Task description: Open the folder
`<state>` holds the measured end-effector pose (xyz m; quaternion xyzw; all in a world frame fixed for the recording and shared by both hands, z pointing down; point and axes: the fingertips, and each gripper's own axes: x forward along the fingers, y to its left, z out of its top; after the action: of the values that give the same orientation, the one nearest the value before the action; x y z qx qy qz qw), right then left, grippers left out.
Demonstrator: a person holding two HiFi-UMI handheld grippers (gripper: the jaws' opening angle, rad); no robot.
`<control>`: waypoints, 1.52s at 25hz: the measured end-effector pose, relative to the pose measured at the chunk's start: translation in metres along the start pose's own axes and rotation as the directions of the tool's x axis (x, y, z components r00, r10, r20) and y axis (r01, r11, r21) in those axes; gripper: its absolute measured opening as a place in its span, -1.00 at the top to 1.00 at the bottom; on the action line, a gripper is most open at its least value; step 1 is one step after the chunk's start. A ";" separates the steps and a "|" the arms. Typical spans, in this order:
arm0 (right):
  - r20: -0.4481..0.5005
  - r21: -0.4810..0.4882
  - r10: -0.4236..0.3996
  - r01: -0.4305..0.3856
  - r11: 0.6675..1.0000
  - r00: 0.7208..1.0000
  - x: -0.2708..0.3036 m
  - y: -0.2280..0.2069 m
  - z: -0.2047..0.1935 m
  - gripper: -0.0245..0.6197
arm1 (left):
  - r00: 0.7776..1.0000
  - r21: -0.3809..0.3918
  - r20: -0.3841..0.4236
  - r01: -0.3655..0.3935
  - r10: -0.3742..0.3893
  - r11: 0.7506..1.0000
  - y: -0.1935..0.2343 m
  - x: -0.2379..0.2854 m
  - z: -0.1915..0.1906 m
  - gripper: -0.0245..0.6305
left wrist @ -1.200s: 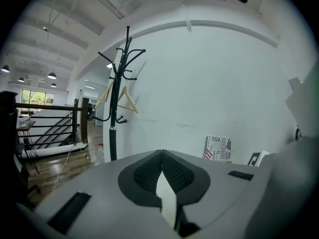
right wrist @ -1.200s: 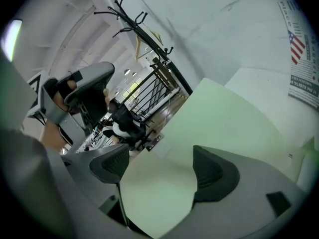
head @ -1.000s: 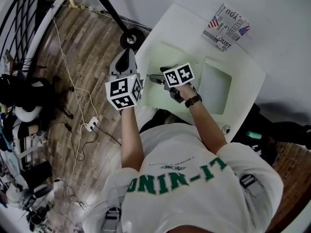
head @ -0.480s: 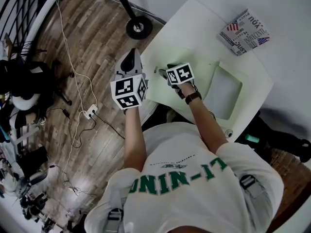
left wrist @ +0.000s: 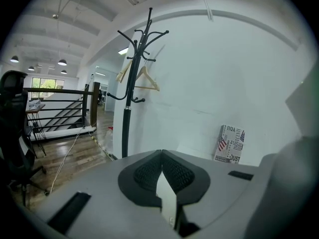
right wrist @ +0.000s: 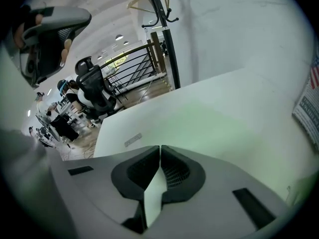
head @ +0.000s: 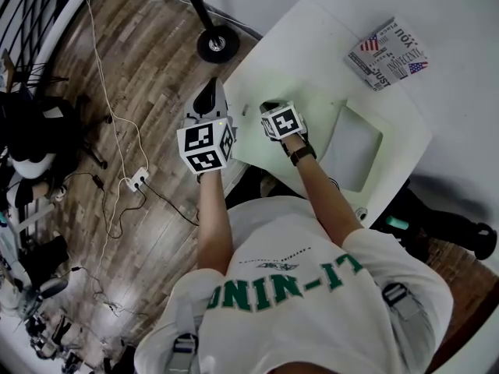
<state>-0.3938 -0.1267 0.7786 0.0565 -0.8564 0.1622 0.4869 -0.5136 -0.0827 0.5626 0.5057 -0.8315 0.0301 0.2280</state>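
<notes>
Seen from overhead: folder (head: 312, 107), pale green, flat on the white bench (head: 308, 33), toward the bench's left edge. At the folder's right end, a greyer rectangular panel (head: 352, 145). Farther back on the bench, well apart from the folder, a booklet (head: 387, 53) with flag prints, leaning at the wall.

Right gripper (head: 265, 106) low over the folder's left part, pointed steeply down, marker cube on top, dark watch (head: 302, 154) on the wrist behind. Jaws pressed together at the tips in the right gripper view, pale green surface showing just beyond them. Cannot tell whether a thin cover edge is pinched.

Left gripper (head: 211, 86) just off the bench's left edge, over the wood floor (head: 140, 76), apart from the folder. Jaws likewise closed tip to tip in the left gripper view, nothing between. Ahead of them the bench top, the booklet, the white wall and a black coat stand (left wrist: 128, 98) with wooden hangers (left wrist: 142, 78).

On the floor, white cables and a power strip (head: 139, 180).
</notes>
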 end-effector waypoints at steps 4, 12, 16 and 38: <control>0.027 -0.035 -0.042 0.043 0.998 0.999 -0.001 0.000 0.001 0.86 | 1.000 0.008 -0.017 0.007 -0.006 1.000 -0.008 -0.004 -0.004 0.88; 0.062 -0.108 -0.089 0.095 0.990 0.994 -0.009 0.009 -0.003 0.86 | 1.000 0.015 0.008 0.004 -0.004 1.000 -0.016 -0.028 0.002 0.88; 0.144 -0.064 -0.065 0.075 0.995 0.988 -0.040 0.012 0.016 0.86 | 0.999 0.020 0.034 0.018 -0.019 1.000 -0.023 -0.037 0.011 0.88; 0.580 0.281 -0.406 0.294 0.914 0.706 -0.343 -0.097 -0.008 0.87 | 0.917 0.227 0.091 0.361 -0.389 0.905 -0.268 -0.055 0.060 0.88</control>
<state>-0.1844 -0.2360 0.5112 0.3095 -0.9255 0.1095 0.1890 -0.2844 -0.1843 0.4384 0.6780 -0.7243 0.0370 0.1198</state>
